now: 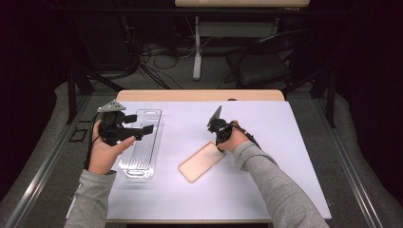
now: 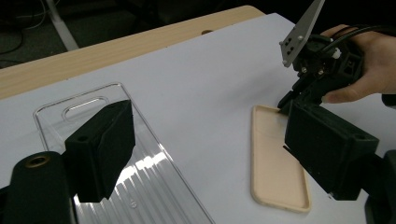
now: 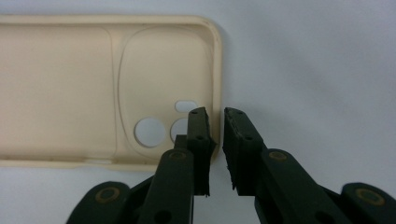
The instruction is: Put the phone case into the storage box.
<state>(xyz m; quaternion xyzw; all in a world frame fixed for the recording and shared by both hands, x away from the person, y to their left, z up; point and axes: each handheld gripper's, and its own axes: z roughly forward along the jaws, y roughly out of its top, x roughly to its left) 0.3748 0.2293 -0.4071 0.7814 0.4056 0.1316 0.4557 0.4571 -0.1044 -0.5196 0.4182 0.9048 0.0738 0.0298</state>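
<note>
A beige phone case [image 1: 199,162] lies hollow side up on the white sheet, near the middle of the table. My right gripper [image 1: 219,140] points down at the case's far end. In the right gripper view the right gripper [image 3: 218,116] has one jaw inside the phone case [image 3: 70,88] and one outside. The jaws are closed on the thin rim beside the camera holes. My left gripper [image 1: 147,130] hovers above a clear plastic tray [image 1: 142,156] at the left. In its own view the left gripper [image 2: 205,126] stands open with nothing between the jaws. That view also has the tray [image 2: 159,186], the case [image 2: 275,163] and the right gripper [image 2: 287,100].
The white sheet [image 1: 266,142] covers most of the table, and a wooden strip [image 1: 199,95] is bare along the far edge. Beyond the table stand a dark chair [image 1: 261,66], a white table leg [image 1: 197,47] and floor cables.
</note>
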